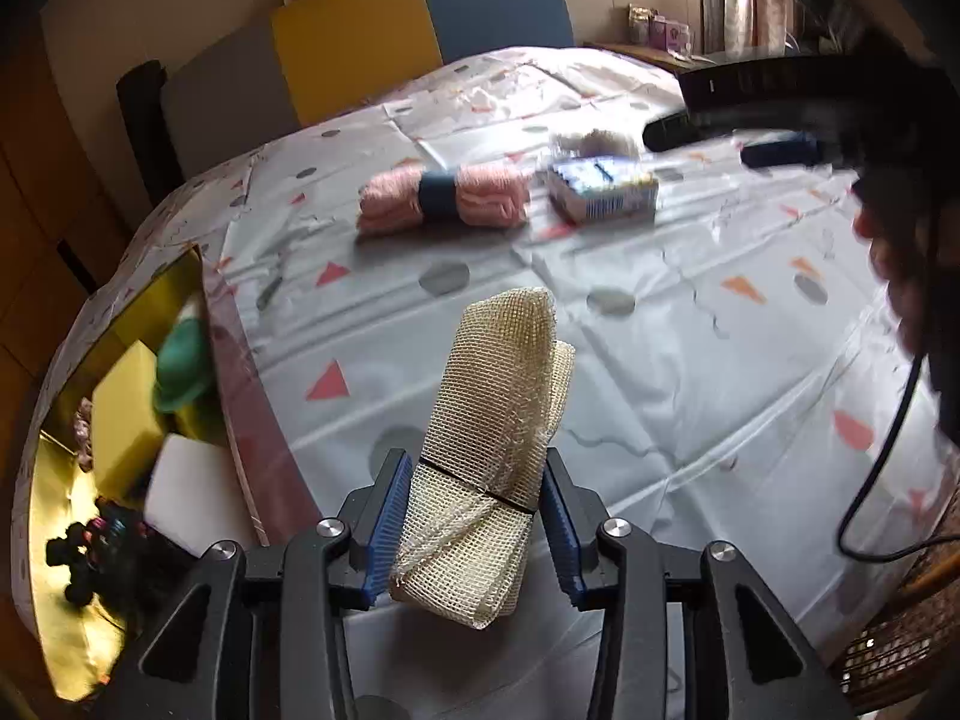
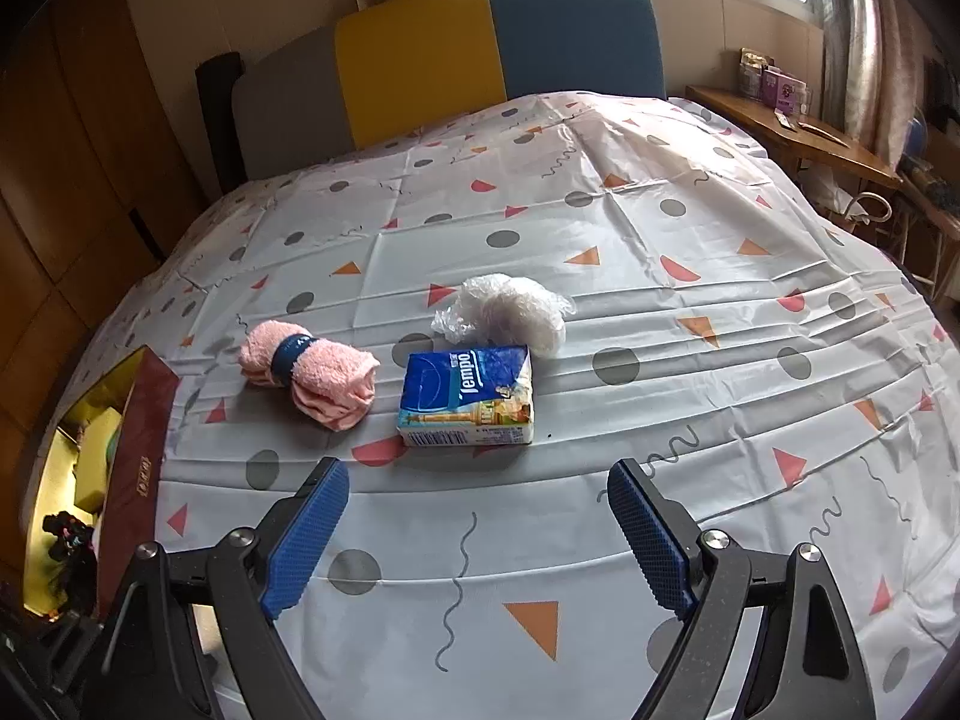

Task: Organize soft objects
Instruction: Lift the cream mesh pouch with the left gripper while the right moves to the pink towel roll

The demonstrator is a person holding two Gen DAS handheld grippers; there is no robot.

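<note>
Item: mesh roll (image 1: 498, 420), clamped in my left claw (image 1: 474, 531). Carry level over box (image 1: 78, 480), release low. Right claw (image 2: 477, 534): open, idle.

Between my left gripper's (image 1: 474, 516) pads stood the cream mesh roll (image 1: 492, 438), banded, pointing forward; the pink towel roll (image 2: 309, 375) and tissue pack (image 2: 468, 396) lay ahead.

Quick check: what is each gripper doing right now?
Left gripper: shut on the rolled beige mesh cloth tied with a black band.
Right gripper: open, holding nothing.
</note>
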